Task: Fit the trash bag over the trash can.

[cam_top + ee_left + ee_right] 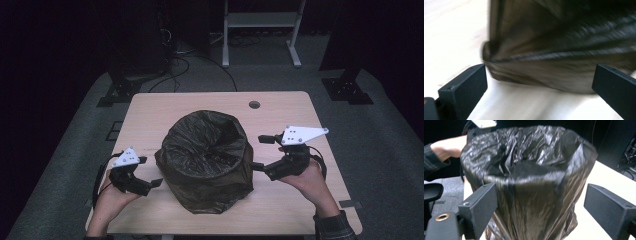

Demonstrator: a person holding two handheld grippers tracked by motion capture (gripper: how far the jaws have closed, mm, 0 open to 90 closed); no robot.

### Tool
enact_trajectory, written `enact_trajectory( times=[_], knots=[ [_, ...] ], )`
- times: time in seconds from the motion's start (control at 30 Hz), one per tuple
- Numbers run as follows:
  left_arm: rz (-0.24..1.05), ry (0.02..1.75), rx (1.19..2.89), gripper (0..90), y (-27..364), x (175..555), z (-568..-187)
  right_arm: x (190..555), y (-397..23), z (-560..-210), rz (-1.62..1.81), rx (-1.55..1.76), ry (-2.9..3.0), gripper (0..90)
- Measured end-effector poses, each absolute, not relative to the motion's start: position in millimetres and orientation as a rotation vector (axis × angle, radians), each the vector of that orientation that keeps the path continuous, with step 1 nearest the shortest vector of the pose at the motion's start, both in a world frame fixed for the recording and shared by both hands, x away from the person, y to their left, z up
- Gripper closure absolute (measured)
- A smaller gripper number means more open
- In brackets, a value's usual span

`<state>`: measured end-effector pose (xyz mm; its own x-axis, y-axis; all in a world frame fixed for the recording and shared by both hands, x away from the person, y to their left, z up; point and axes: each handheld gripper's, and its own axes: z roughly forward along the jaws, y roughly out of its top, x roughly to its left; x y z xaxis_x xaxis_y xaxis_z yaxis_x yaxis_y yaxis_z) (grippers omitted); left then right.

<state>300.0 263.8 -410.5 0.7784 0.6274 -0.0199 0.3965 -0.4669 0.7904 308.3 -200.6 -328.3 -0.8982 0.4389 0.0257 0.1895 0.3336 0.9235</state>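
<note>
- Fingers [464,90] of the left gripper [540,90] stand wide apart in its own view, nothing between the pads; the black bag [564,50] lies beyond them, blurred, its lower edge on the pale tabletop [446,32].
- Right gripper [540,212] is spread just as wide, its fingers [480,207] either side of the bag's wall without pressing it.
- Its view also catches a hand [446,148] at upper left, behind the bag.
- High view shows the bag's open mouth at mid-frame, with both grippers beside it, apart.
</note>
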Motion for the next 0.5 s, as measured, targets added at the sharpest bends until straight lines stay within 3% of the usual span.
enact_trajectory(
  times=[0.5],
  knots=[
    [0.318,0.646,2.253,0.0,249.8,276.3,-453.5,322.6,-177.1,-295.8,1.585,0.522,2.393,10.7]
  ],
)
